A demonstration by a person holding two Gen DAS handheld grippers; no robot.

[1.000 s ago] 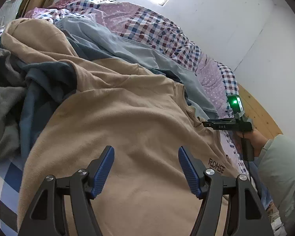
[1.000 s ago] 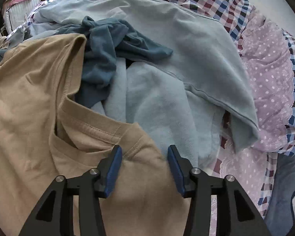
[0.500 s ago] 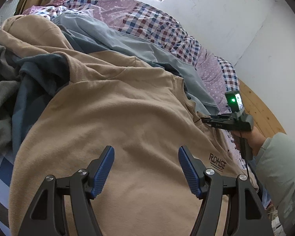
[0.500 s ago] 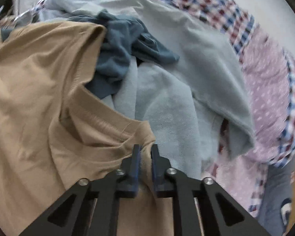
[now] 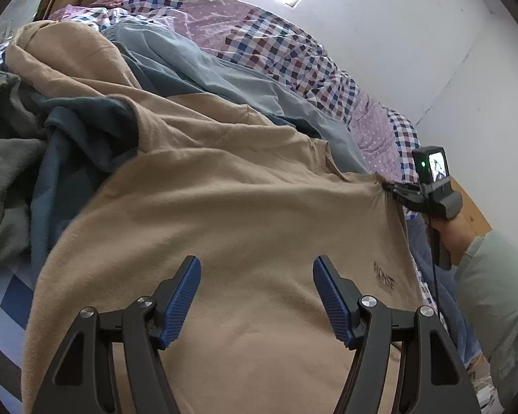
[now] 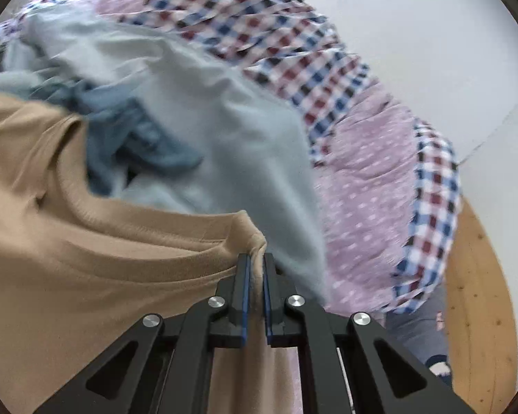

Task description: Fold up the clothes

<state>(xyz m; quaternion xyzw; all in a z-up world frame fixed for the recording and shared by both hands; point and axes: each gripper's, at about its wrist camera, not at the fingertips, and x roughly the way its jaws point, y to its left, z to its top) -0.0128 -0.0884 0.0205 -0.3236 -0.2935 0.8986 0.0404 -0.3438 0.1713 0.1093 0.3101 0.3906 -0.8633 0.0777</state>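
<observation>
Right now the tan T-shirt (image 5: 245, 227) lies spread over the clothes pile on the bed, chest lettering (image 5: 384, 275) facing up near its right side. Right tool (image 6: 255, 276) is clenched on the shirt's fabric just beside the collar (image 6: 148, 220), cloth pinched flat between the blue pads and bunched at the tips. From the left wrist view that same right tool (image 5: 402, 193) shows at the shirt's far right edge, fabric drawn into a small peak where it bites; a hand (image 5: 449, 224) in a pale green sleeve (image 5: 493, 296) holds it.

Left tool (image 5: 257, 296) is released, jaws wide apart, hanging above the shirt's lower front with nothing between the pads; whether the tips touch the cloth, cannot tell.

Under and around the shirt: a dark teal garment (image 5: 83, 138) to its left, a grey garment (image 5: 3, 158) further left, a light blue-grey garment (image 6: 207, 114) behind the collar. Beyond those, a checked and purple dotted quilt (image 6: 362, 158) covers the bed, running to a white wall (image 5: 431, 34). Wooden bed frame (image 6: 480, 293) shows at the right edge. Right wrist view is motion-blurred
</observation>
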